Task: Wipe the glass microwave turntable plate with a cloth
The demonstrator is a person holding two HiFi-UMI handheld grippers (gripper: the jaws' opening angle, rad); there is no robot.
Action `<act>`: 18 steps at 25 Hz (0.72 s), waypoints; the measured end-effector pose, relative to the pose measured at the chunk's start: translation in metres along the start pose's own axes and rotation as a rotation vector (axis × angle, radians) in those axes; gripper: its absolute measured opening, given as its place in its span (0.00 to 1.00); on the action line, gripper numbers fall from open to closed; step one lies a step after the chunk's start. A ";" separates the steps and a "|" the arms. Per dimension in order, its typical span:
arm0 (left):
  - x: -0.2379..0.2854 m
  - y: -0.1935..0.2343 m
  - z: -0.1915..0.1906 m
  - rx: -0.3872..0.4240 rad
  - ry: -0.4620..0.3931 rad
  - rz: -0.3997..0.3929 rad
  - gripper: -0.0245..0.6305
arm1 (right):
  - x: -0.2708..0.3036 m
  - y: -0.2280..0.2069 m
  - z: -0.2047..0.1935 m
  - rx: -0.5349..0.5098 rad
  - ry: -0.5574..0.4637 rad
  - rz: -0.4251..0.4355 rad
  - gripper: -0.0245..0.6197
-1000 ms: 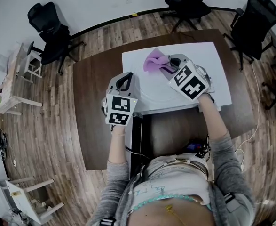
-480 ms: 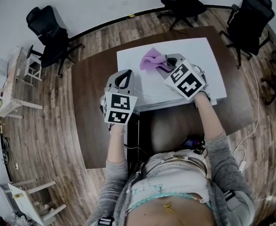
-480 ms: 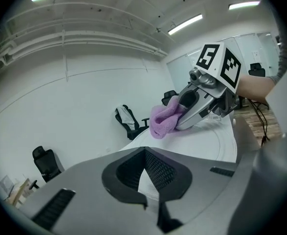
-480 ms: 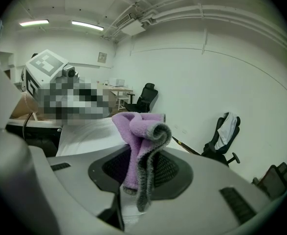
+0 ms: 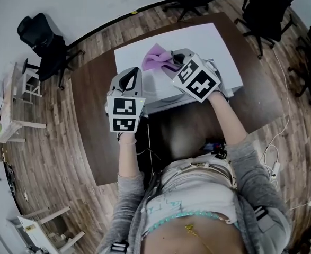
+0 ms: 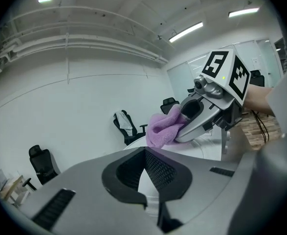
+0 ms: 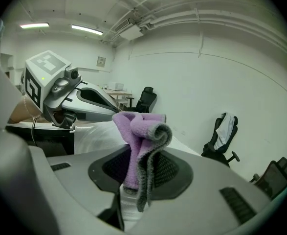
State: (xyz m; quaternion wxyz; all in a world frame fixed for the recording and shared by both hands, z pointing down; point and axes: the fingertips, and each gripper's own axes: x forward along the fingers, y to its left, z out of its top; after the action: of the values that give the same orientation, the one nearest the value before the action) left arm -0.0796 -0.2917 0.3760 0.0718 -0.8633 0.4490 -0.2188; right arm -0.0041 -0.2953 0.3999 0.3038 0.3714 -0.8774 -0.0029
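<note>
Now reaching forward with both arms over the table (image 5: 91,105), forearms bare below grey sleeves and elbows bent close to the body. Holding the left gripper (image 5: 135,73) low and nearly straight ahead at the near-left edge of a white mat (image 5: 213,41), marker cube facing up toward the head. Angling the right gripper (image 5: 172,63) inward from the right, up and to the left across the mat, with the forearm slanting the same way. Pinching the plate (image 6: 202,146) by its near rim with the left jaws: drawn almost together, showing only a thin pale strip of glass between the pads in the left gripper view, with the rest of the clear disc spreading out flat beyond them on the mat. Clamping the right jaws on the cloth (image 7: 142,141), a purple fold standing up out of the pads and curling over at the top, grey along its edge. Holding that cloth at the plate's far side, across from the left jaws and well apart from them, seemingly touching the glass. Letting the purple bunch stick out past the right tips toward the mat's far-left part, seen from above.
</note>
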 end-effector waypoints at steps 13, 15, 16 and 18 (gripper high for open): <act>-0.016 -0.025 0.022 -0.040 -0.056 0.029 0.05 | -0.040 0.000 0.002 0.104 -0.151 -0.072 0.22; -0.019 -0.028 0.025 -0.040 -0.067 0.039 0.05 | -0.047 -0.002 0.003 0.123 -0.184 -0.092 0.22; -0.021 -0.030 0.027 -0.046 -0.075 0.042 0.05 | -0.051 -0.003 0.004 0.130 -0.201 -0.104 0.22; -0.026 -0.033 0.030 -0.063 -0.093 0.048 0.05 | -0.059 -0.003 0.007 0.138 -0.234 -0.121 0.22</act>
State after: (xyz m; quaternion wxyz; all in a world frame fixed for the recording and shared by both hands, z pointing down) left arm -0.0552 -0.2535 0.3516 0.0706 -0.8635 0.4722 -0.1626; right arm 0.0255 -0.2607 0.3624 0.1726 0.4406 -0.8809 -0.0039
